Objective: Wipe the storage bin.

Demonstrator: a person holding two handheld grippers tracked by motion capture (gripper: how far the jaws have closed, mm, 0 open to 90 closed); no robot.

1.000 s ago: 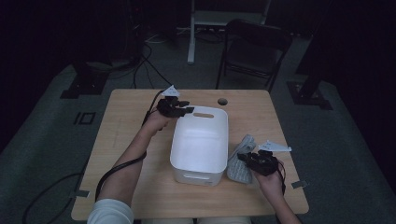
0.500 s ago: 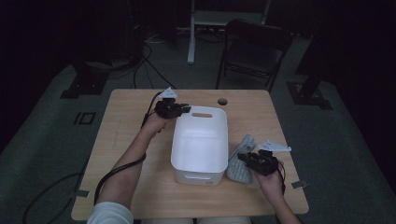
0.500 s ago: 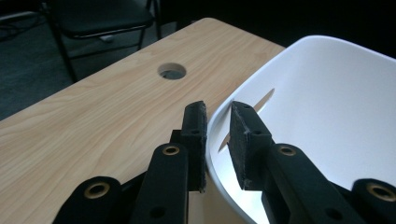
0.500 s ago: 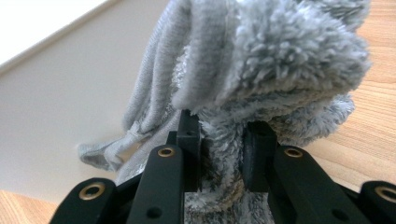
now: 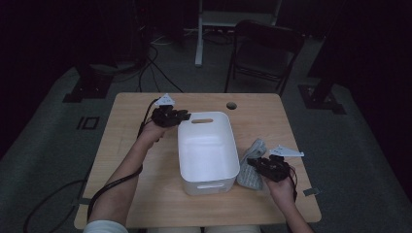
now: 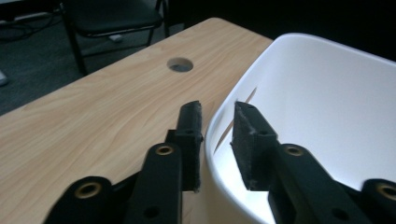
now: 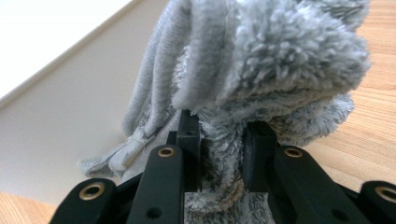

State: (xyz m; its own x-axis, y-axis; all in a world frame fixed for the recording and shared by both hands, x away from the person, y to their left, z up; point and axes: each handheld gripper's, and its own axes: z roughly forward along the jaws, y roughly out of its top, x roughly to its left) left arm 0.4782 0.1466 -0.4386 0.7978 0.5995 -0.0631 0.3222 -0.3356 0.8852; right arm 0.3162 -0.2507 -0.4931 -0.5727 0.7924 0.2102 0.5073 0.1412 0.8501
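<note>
An empty white plastic bin (image 5: 180,145) stands in the middle of the wooden table. My left gripper (image 5: 183,115) is at its far left corner. In the left gripper view the bin's rim (image 6: 261,65) runs between the jaws of that gripper (image 6: 217,116), one pad outside and one inside. The jaws have just been opening, and narrow gaps show beside the rim. A fluffy grey cloth (image 5: 250,170) lies against the bin's right wall. My right gripper (image 5: 252,162) is shut on a fold of it, and the pile bulges over the pads (image 7: 222,130).
The table (image 5: 136,194) has a round cable hole (image 5: 231,105) near its far edge, just beyond the bin. A black folding chair (image 5: 265,48) stands on the floor behind the table. A cable trails from the left gripper along the forearm and off the table's near edge.
The left gripper has drawn back a little to the left along the bin's far rim, towards the corner. The right gripper, the cloth and the bin have stayed put.
</note>
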